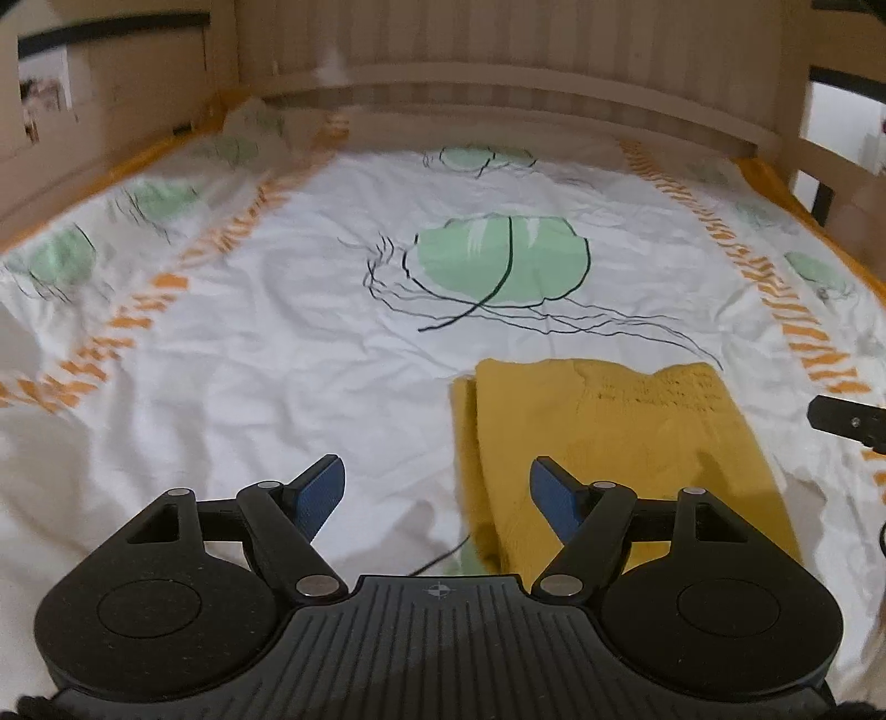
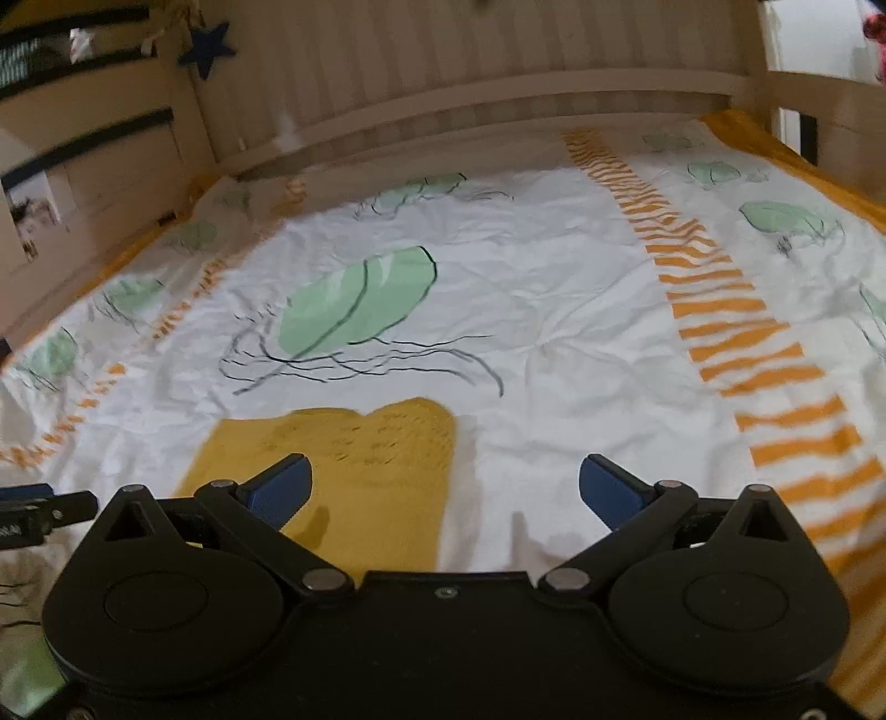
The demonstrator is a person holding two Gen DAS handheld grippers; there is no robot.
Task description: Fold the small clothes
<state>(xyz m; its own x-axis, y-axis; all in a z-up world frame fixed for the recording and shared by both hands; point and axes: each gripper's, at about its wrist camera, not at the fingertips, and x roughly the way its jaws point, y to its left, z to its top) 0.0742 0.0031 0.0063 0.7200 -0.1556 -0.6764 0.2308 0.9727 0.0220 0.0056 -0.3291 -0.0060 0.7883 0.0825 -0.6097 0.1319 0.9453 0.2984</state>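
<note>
A mustard-yellow knitted garment (image 1: pixel 614 443) lies folded into a rectangle on the white bed cover (image 1: pixel 277 360). In the left wrist view it is ahead and to the right. My left gripper (image 1: pixel 437 493) is open and empty, hovering above the cover with its right finger over the garment's left edge. In the right wrist view the garment (image 2: pixel 365 465) is ahead and to the left. My right gripper (image 2: pixel 446 493) is open and empty, its left finger above the garment. A tip of the right gripper shows at the left view's right edge (image 1: pixel 847 421).
The cover carries green leaf prints (image 1: pixel 498 260) and orange striped bands (image 2: pixel 720 315). A wooden slatted bed frame (image 1: pixel 498 72) encloses the far side and both flanks. A blue star (image 2: pixel 207 47) hangs on the frame at the upper left.
</note>
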